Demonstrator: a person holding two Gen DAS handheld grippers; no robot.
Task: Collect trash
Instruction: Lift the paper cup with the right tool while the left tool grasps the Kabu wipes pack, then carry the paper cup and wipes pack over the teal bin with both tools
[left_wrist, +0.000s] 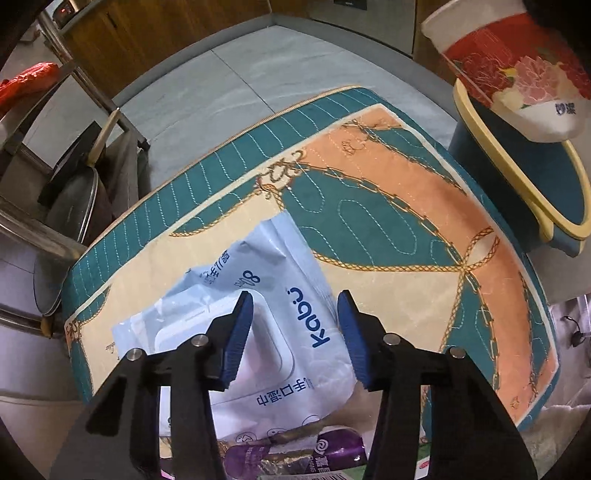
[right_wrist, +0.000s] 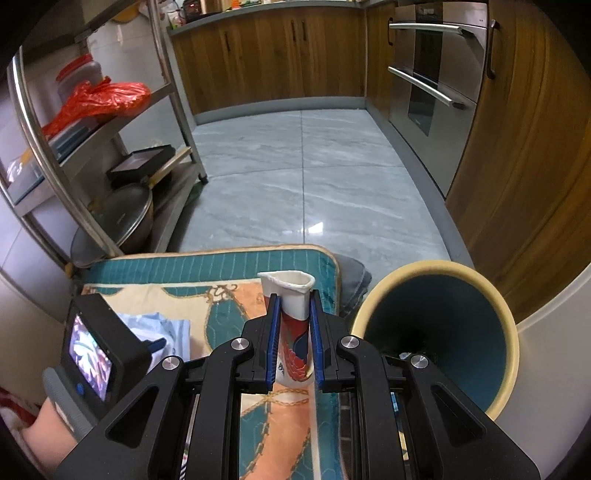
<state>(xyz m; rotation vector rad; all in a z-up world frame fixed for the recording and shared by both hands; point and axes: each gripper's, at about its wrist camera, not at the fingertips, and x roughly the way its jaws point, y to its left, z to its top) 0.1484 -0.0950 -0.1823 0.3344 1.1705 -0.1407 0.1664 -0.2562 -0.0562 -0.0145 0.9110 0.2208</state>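
My right gripper is shut on a red and white paper cup, squeezing it just left of the blue bin with a cream rim. In the left wrist view the cup hangs above the bin at the upper right. My left gripper is open, just above a pale blue wet-wipes pack lying on the patterned cushion. A purple wrapper lies below the pack.
A metal rack with pots, a black tray and a red plastic bag stands at the left. Wooden cabinets and an oven line the back and right. Grey tiled floor lies beyond the cushion.
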